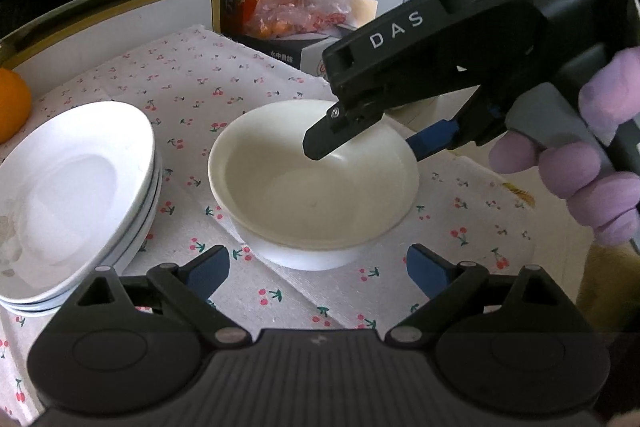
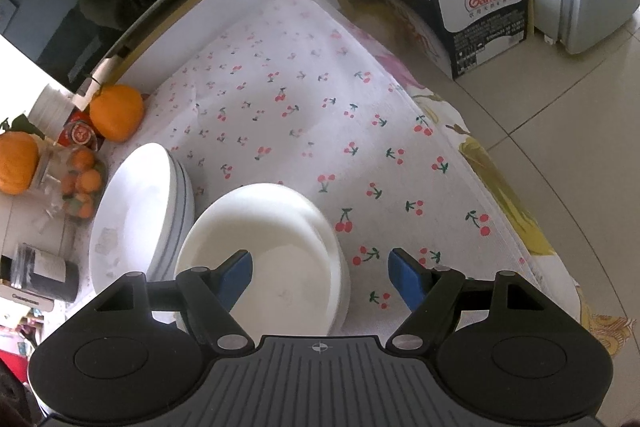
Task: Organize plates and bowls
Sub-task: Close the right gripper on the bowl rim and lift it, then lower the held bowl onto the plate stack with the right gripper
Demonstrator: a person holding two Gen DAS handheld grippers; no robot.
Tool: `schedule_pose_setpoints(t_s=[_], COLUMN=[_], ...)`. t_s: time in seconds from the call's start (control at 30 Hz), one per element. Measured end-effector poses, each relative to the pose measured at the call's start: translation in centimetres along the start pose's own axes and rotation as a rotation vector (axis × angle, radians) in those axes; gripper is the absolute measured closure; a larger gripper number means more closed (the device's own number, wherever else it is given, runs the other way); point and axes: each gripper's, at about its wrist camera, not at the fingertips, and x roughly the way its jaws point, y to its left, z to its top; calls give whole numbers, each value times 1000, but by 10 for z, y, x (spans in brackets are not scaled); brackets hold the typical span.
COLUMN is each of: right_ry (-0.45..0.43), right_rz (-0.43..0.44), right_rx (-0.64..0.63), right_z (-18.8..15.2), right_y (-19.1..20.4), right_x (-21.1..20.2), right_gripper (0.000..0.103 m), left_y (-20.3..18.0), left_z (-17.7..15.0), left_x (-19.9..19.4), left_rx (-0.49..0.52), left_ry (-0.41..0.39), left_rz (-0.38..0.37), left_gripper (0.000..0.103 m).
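A: Left wrist view. Status of the bowl?

B: The bowl [image 1: 314, 183] stands upright on the cherry-print tablecloth [image 1: 248, 83], near the table's front edge, just beside the plate stack [image 1: 76, 203], which sits toward the left edge. The left gripper [image 1: 318, 273] has its jaws spread wide with nothing between the pads; the bowl's foot lies just ahead of them. The right gripper [image 1: 362, 147] angles down from the right with one black finger inside the bowl and a blue pad outside the rim. A gloved hand [image 1: 576, 163] works its trigger.

A: Right wrist view?

B: The right gripper [image 2: 320, 277] is parted and astride the bowl's [image 2: 272, 251] near wall, not clamped (pads show a gap). The plate stack [image 2: 138, 211] touches or nearly touches the bowl.

A: Step in hand?

B: Likely the bowl grasp or release; plates appear sorted. The next move calls for closing squarely on the rim without tipping it.
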Motion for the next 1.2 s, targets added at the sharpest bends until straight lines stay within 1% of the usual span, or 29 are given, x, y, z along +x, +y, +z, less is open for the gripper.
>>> schedule_pose_setpoints(t_s=[0.1, 0.2, 0.27, 0.33, 0.37, 0.43, 0.5, 0.6, 0.73, 1.03, 1.2], right_ry=[10, 20, 22, 32, 39, 37, 34, 32, 4, -63, -93], right_rz=[3, 5, 13, 23, 23, -3, -21, -16, 3, 73, 133], right_rx=[7, 7, 9, 8, 5, -12, -26, -10, 10, -7, -17], right_z=[0, 0, 0, 0, -1, -2, -1, 0, 3, 9, 13], right_y=[-1, 0, 0, 1, 1, 3, 3, -1, -1, 23, 45], right_x=[2, 4, 4, 5, 6, 6, 5, 2, -8, -28, -29], right_gripper=[27, 28, 40, 59, 61, 72, 77, 83, 84, 84, 84], left_y=[1, 0, 0, 0, 0, 1, 1, 0, 0, 12, 29], left_z=[0, 1, 1, 3, 3, 3, 3, 5, 11, 20, 20], left_x=[4, 5, 5, 6, 5, 5, 4, 2, -8, -33, -50], left_rx=[3, 8, 11, 16, 18, 22, 26, 29, 38, 39, 26], left_ry=[1, -2, -5, -9, -11, -10, -4, -10, -31, -81, -111], left_rz=[5, 11, 12, 14, 20, 23, 25, 30, 40, 67, 95], left_gripper=[9, 14, 22, 25, 27, 27, 27, 28, 33, 33, 33])
